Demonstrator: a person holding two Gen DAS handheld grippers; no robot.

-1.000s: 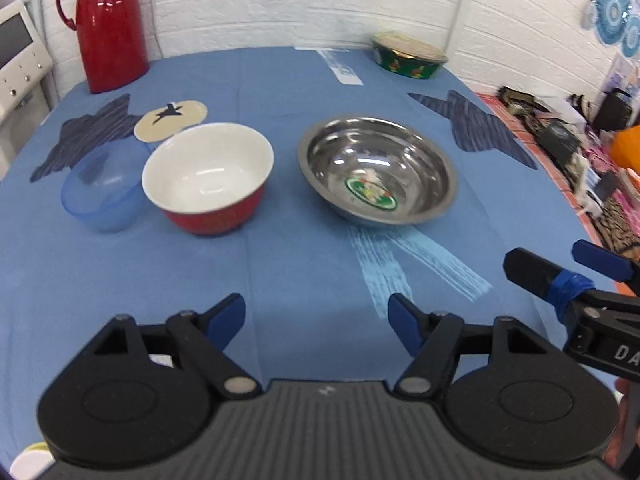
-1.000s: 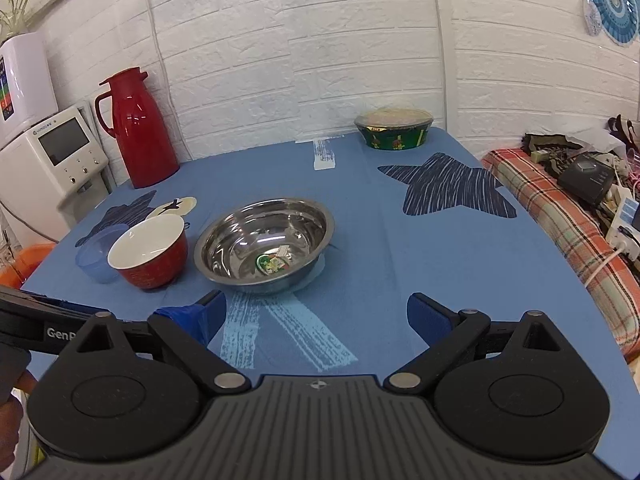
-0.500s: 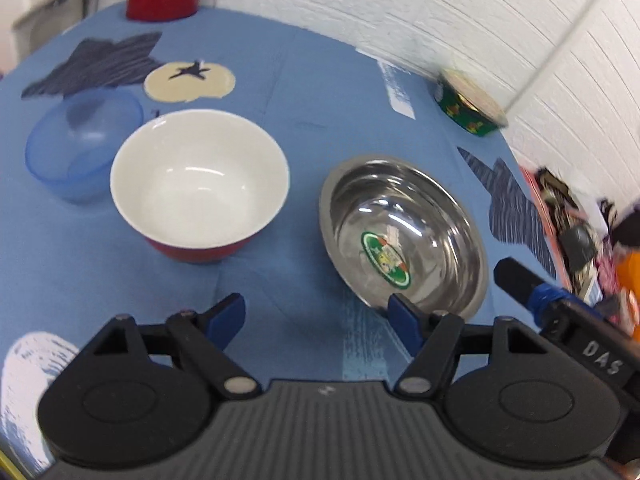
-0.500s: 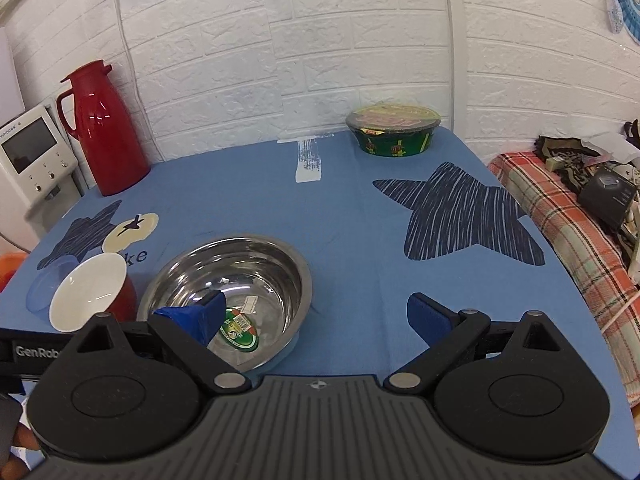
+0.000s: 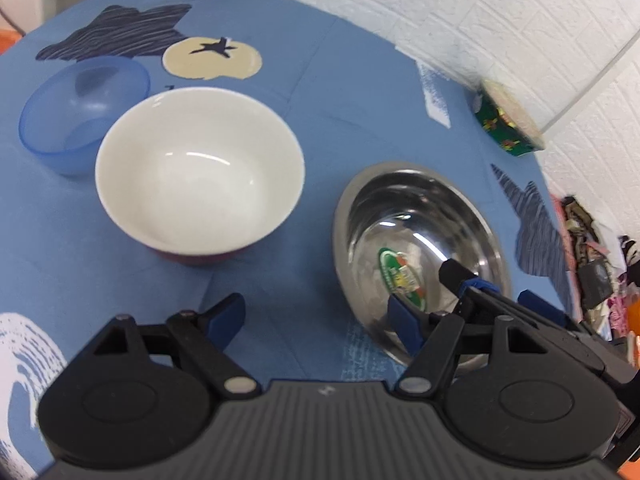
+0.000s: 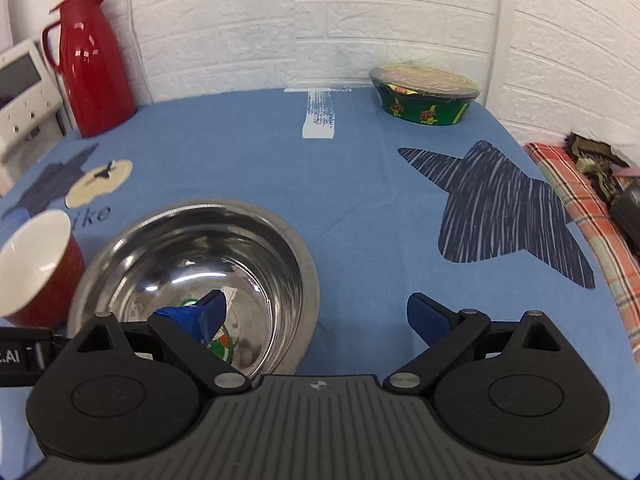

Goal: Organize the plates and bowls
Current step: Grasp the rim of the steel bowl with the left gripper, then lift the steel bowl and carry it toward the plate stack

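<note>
Steel bowl's (image 6: 192,264) rim sits between the spread right tool (image 6: 320,316) fingers.

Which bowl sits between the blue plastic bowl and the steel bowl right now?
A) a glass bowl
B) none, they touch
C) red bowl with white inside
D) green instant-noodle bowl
C: in the left wrist view the red bowl with white inside stands on the blue cloth between the blue plastic bowl and the steel bowl; the green instant-noodle bowl sits far back by the wall.
</note>
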